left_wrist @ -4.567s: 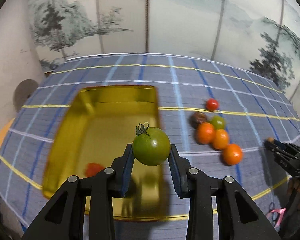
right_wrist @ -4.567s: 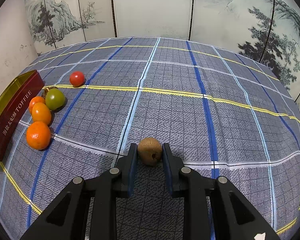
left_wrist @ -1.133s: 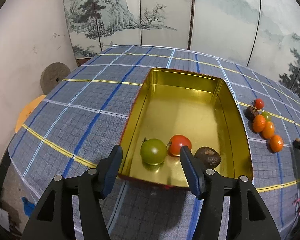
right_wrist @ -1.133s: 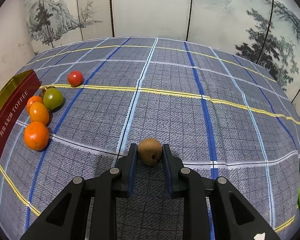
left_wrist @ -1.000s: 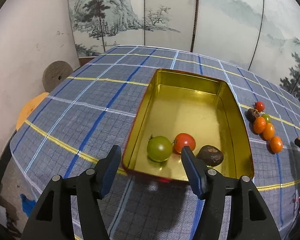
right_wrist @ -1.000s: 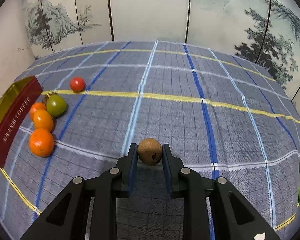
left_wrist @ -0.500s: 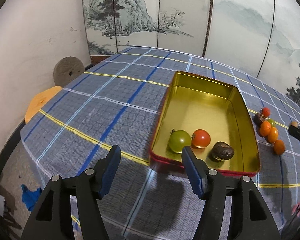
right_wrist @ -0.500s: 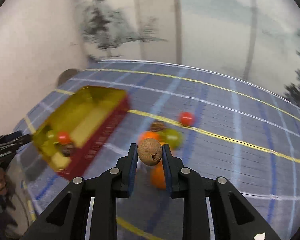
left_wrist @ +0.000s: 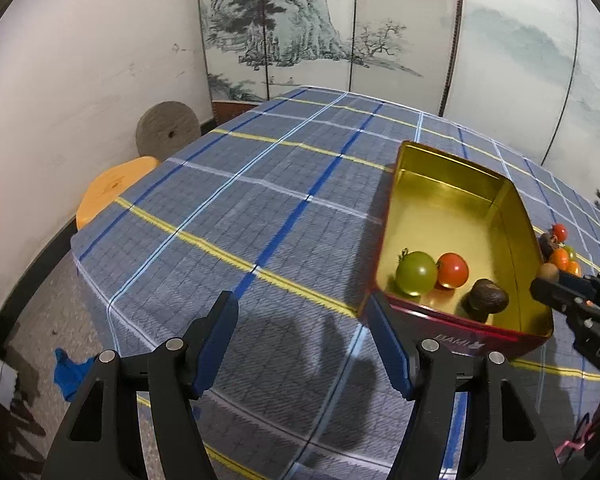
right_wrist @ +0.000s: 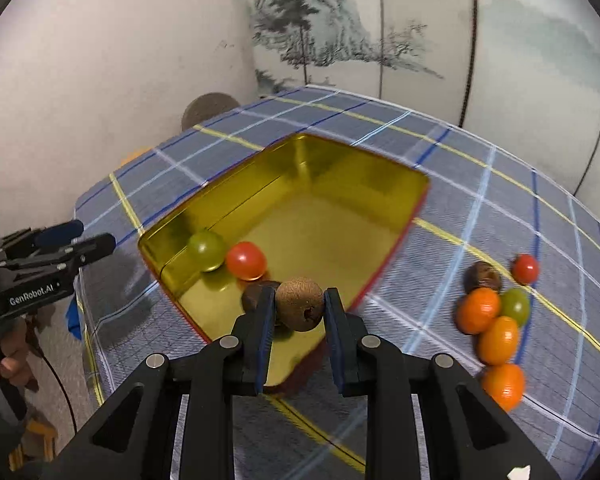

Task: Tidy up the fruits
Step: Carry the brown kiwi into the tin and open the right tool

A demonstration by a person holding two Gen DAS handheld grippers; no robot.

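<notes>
My right gripper (right_wrist: 298, 312) is shut on a small brown round fruit (right_wrist: 300, 309) and holds it above the near corner of the gold tin (right_wrist: 332, 184). In the tin lie a green tomato (right_wrist: 206, 250), a red tomato (right_wrist: 245, 260) and a dark brown fruit (right_wrist: 254, 294), partly hidden by my left finger. My left gripper (left_wrist: 304, 340) is open and empty, above the cloth left of the tin (left_wrist: 452, 200); it also shows at the left of the right wrist view (right_wrist: 76, 240). Loose fruits (right_wrist: 496, 320) lie on the cloth right of the tin.
The table has a blue plaid cloth (left_wrist: 240, 220). An orange stool (left_wrist: 108, 188) and a round grey stone disc (left_wrist: 168, 128) stand by the white wall at the left. A painted folding screen (left_wrist: 380, 32) runs behind the table. The table edge is near the tin's front.
My right gripper has carried the brown fruit from the right of the table to above the tin. My left gripper, open after dropping the green tomato, has pulled back and left of the tin.
</notes>
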